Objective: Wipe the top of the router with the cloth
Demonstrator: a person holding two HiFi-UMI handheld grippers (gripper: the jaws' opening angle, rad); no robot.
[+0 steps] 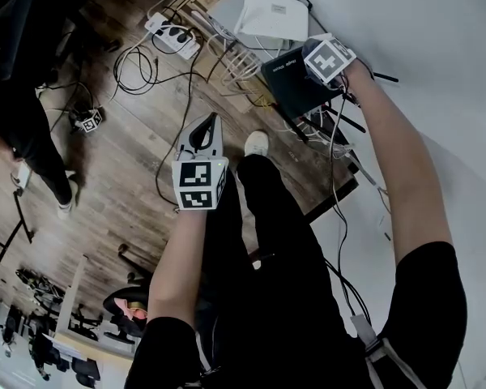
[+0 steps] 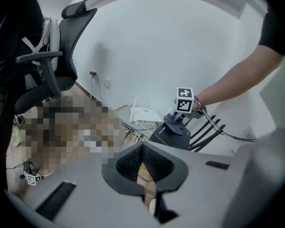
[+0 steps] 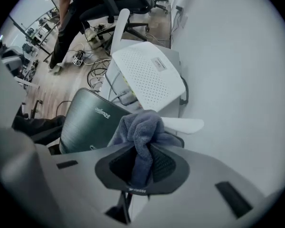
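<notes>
A black router (image 1: 290, 86) stands on a low shelf by the white wall, its dark brushed top (image 3: 90, 120) showing in the right gripper view. My right gripper (image 3: 143, 148) is shut on a grey-blue cloth (image 3: 141, 127), which bunches out past the jaws just above the router's near edge. From the left gripper view, the cloth (image 2: 176, 126) rests on the router (image 2: 167, 137) under the right gripper (image 2: 181, 118). My left gripper (image 1: 202, 140) hangs over the wooden floor, left of the router, shut on nothing.
A white router (image 1: 271, 14) lies just beyond the black one. Black antennas (image 2: 206, 129) stick out on its right. A power strip (image 1: 172, 37) and tangled cables (image 1: 146, 71) lie on the floor. An office chair (image 2: 52, 70) and another person (image 1: 32, 136) stand to the left.
</notes>
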